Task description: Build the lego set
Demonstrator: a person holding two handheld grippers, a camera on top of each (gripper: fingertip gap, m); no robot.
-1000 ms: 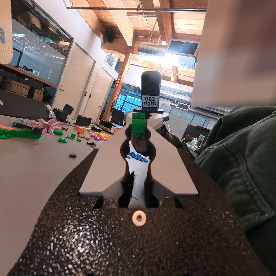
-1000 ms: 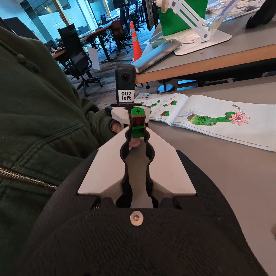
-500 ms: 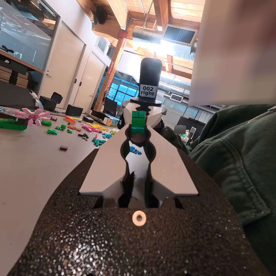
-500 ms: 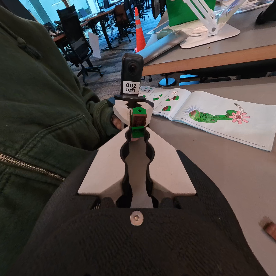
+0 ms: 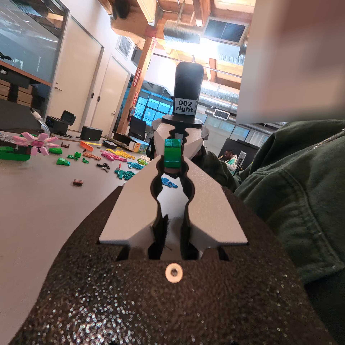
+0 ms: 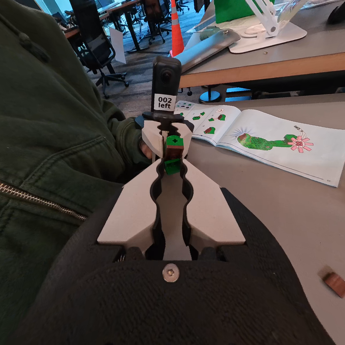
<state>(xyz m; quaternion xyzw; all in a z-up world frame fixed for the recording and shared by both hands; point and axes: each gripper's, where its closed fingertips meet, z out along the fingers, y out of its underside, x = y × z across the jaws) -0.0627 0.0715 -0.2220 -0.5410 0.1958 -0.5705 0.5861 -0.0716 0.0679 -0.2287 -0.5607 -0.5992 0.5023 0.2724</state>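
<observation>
The left gripper (image 5: 172,160) and right gripper (image 6: 172,165), tip to tip, both pinch one green-and-brown lego stack (image 6: 174,149) above the grey table (image 6: 261,205)

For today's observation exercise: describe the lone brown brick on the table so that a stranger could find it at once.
Start at the grey table in the left wrist view, with the pink flower model at its left edge. Nearer the camera than the coloured piles lies the brown brick, alone on bare tabletop, the only dark brown piece there.

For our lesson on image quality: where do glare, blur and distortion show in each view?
Left wrist view: ceiling light blown out by glare, door frames bowed by the wide lens, green brick sharp. Right wrist view: even light, brown brick at the edge smeared, booklet sharp.
</observation>
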